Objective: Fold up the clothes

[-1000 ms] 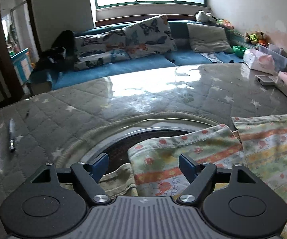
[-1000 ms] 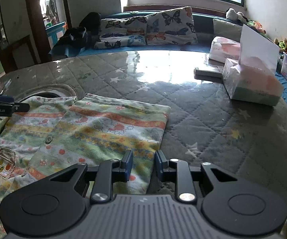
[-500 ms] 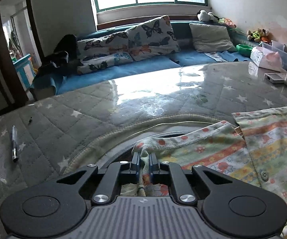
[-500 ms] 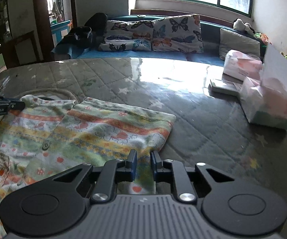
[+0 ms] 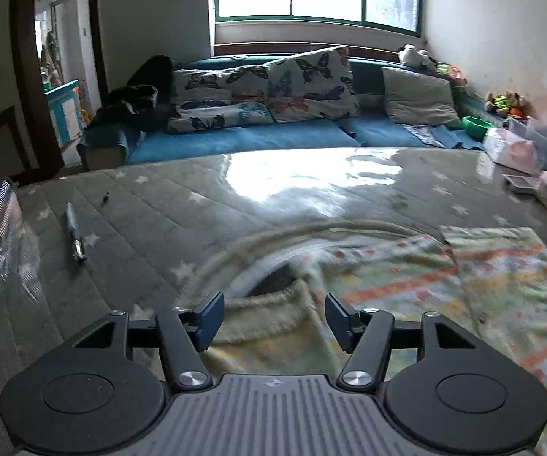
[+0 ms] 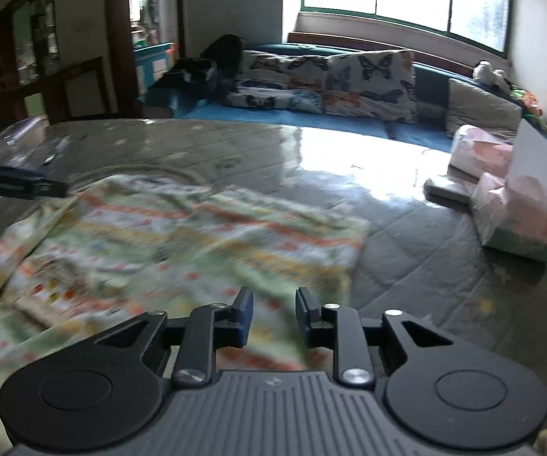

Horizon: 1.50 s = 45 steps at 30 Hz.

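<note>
Tools (image 5: 273,317) opening; pen (image 5: 73,233) (blurred, perhaps) nearby

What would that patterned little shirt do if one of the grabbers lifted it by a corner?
The shirt would probably droop and unfold: it is thin cloth, lying flat in soft layers. It looks light, so a small pinch should carry it. On the glossy table cover, a push would likely bunch or slide it.

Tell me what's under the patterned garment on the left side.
The garment lies on the quilted star cover. A dark curved opening shows beside its edge; how far that runs beneath is hidden.
</note>
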Tool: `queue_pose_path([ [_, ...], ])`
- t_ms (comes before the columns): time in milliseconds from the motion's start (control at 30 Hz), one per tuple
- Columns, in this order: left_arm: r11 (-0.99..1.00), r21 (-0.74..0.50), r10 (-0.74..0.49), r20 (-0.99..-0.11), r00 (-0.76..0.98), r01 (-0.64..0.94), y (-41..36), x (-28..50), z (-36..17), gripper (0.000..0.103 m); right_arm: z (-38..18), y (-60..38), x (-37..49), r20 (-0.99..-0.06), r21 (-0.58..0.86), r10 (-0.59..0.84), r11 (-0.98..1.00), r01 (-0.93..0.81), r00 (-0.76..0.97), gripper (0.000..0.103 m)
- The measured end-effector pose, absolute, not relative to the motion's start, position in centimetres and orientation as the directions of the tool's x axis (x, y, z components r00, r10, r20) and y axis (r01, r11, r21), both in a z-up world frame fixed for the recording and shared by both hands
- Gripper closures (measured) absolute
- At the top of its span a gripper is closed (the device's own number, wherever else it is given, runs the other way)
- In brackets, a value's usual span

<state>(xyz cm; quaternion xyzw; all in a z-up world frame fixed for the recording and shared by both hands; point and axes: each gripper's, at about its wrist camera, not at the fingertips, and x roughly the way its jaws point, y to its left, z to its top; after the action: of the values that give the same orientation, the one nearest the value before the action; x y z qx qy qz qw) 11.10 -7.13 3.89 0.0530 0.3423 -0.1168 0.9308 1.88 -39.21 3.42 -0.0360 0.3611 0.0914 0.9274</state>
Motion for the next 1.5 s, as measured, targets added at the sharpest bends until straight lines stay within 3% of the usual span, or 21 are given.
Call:
queue_pose_path([
  [133,0.958,0.060,-0.169,-0.671,0.722,0.280,-8.6,11.0,2.8,0.044,3.2,-37.8,0.4,-0.685,-0.001,0.174,0.971,-0.240,0.708,0.077],
  [267,0.961,0.061,-0.152,-0.699,0.699,0.270,-8.5,11.4,1.7,0.084,2.8,-36.7,-0.7,-0.693,0.006,0.199,0.963,-0.270,0.693,0.069],
  [367,0.970,0.046,-0.142,-0.692,0.708,0.239,-7.3,10.7,1.7,0.099,2.0,-36.4,-0.9,-0.705,0.012,0.204,0.961,-0.276,0.679,0.069],
  [800,0.995,-0.088,-0.016,-0.566,0.824,-0.041,2.8,1.1,5.5,0.102,1.3,-35.9,-1.3,-0.713,0.002,0.176,0.968,-0.249,0.679,0.067],
  [1033,0.972,-0.106,0.103,-0.607,0.788,-0.209,8.6,-3.3,3.7,0.102,1.3,-35.6,-1.5,-0.712,-0.025,0.155,0.969,-0.245,0.685,0.063],
  [1233,0.975,-0.047,0.136,-0.650,0.748,-0.218,8.9,-4.2,2.1,0.101,2.4,-34.2,-2.9,-0.703,-0.047,0.170,0.958,-0.283,0.691,0.061],
  [1500,0.959,-0.002,0.214,-0.651,0.728,-0.284,9.6,-4.3,2.4,0.087,2.0,-33.1,-4.6,-0.717,-0.048,0.195,0.944,-0.327,0.669,0.059],
])
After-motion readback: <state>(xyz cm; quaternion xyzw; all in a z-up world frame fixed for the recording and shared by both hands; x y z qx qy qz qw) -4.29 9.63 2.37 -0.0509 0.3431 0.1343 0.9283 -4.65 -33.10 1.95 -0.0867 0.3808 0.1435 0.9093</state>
